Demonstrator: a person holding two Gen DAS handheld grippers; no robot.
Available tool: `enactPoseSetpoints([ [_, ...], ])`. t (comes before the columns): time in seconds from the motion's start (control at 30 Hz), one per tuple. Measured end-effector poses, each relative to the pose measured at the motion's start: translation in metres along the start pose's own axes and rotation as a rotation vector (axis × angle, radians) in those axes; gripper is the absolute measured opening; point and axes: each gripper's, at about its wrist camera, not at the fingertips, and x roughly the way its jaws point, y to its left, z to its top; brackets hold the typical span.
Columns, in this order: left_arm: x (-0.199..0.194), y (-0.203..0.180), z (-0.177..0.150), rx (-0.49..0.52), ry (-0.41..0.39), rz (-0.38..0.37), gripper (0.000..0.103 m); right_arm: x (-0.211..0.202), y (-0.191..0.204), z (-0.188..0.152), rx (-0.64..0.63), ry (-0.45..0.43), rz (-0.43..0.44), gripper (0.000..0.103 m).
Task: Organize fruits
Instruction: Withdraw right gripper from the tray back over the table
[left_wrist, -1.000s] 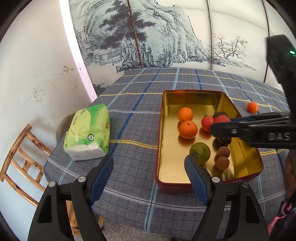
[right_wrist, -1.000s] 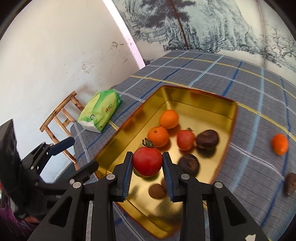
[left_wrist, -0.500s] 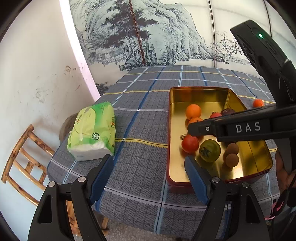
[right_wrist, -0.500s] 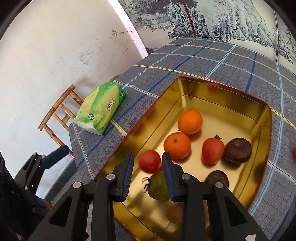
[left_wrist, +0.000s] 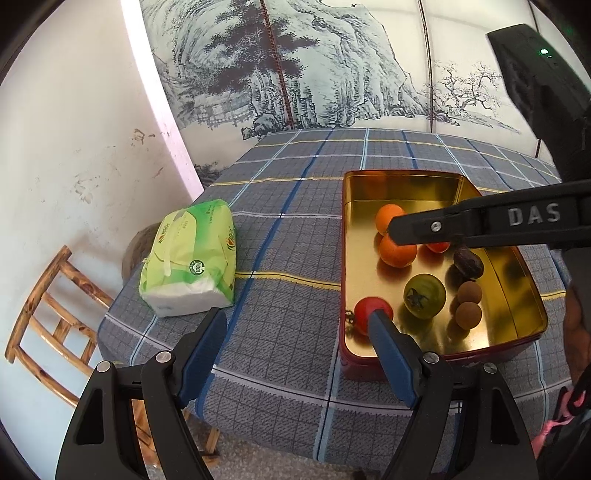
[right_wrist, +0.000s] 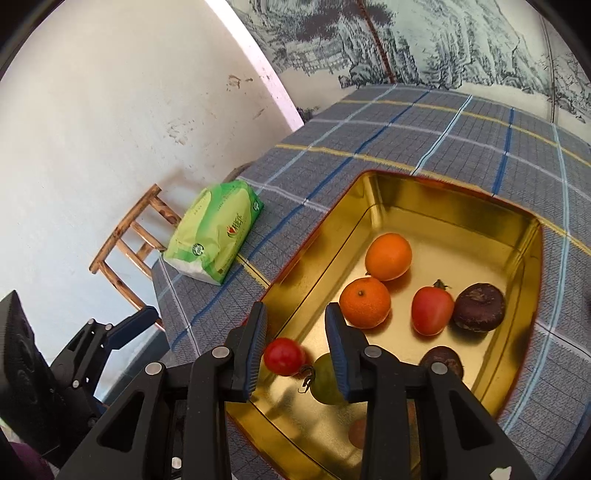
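Left gripper (left_wrist: 295, 325): jaws wide, empty, hovering over the checked tablecloth (left_wrist: 288, 240) beside the gold tin (left_wrist: 517, 295). Right gripper (right_wrist: 295, 332): jaws just parted, narrow gap, nothing gripped. Red tomato (right_wrist: 283, 356) rests below, in the tin's near corner.

Red tomato (left_wrist: 371, 309) in gold tin's (left_wrist: 532, 291) near corner, beside green tomato (left_wrist: 424, 295).

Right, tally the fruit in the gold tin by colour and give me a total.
Orange fruit: 2
Red tomatoes: 2
Green tomato: 1
Dark brown fruit: 2
Small light brown fruit: 2
Total: 9
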Motion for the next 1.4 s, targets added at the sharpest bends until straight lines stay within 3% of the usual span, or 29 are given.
enactPoseSetpoints([
  [0.37, -0.019, -0.019, 0.005, 0.050, -0.029, 0.022, 0.079, -0.062, -0.014, -0.031, -0.036, -0.127, -0.060, 0.053],
  [0.57, -0.028, -0.035, 0.009, 0.084, -0.041, 0.020, 0.079, -0.110, -0.041, -0.065, -0.052, -0.211, -0.181, 0.064],
  [0.7, -0.032, -0.049, 0.013, 0.119, -0.052, 0.016, 0.085, -0.135, -0.072, -0.090, -0.069, -0.218, -0.343, 0.065],
  [0.87, -0.041, -0.070, 0.021, 0.178, -0.083, 0.016, 0.089, -0.162, -0.126, -0.119, 0.012, -0.215, -0.488, 0.065],
  [1.2, -0.044, -0.113, 0.041, 0.258, -0.099, -0.008, 0.090, -0.226, -0.223, -0.166, 0.212, -0.248, -0.699, 0.082],
  [1.4, -0.040, -0.152, 0.057, 0.320, -0.107, -0.038, 0.091, -0.237, -0.250, -0.180, 0.263, -0.249, -0.715, 0.090],
])
